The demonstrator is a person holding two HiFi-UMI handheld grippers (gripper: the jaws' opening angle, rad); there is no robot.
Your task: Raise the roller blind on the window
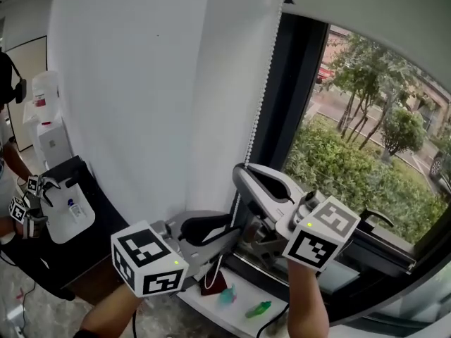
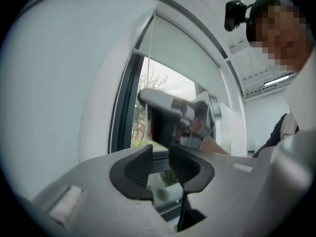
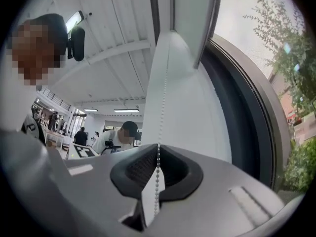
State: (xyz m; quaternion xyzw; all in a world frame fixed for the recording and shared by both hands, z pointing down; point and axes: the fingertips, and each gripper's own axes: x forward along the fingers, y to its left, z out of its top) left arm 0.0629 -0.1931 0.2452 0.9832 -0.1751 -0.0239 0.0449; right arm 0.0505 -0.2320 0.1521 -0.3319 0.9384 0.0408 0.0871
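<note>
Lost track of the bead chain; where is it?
Head view: the bead chain hangs along the blind's right edge, beside the window frame, pinched in the right gripper.

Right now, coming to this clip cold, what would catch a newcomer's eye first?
The white roller blind fills the left of the head view, with green shrubs bright outside at right. Low in the middle, the right gripper has its jaws shut on the bead chain hanging along the blind's edge; the left gripper beside it has jaws apart, holding nothing.
</note>
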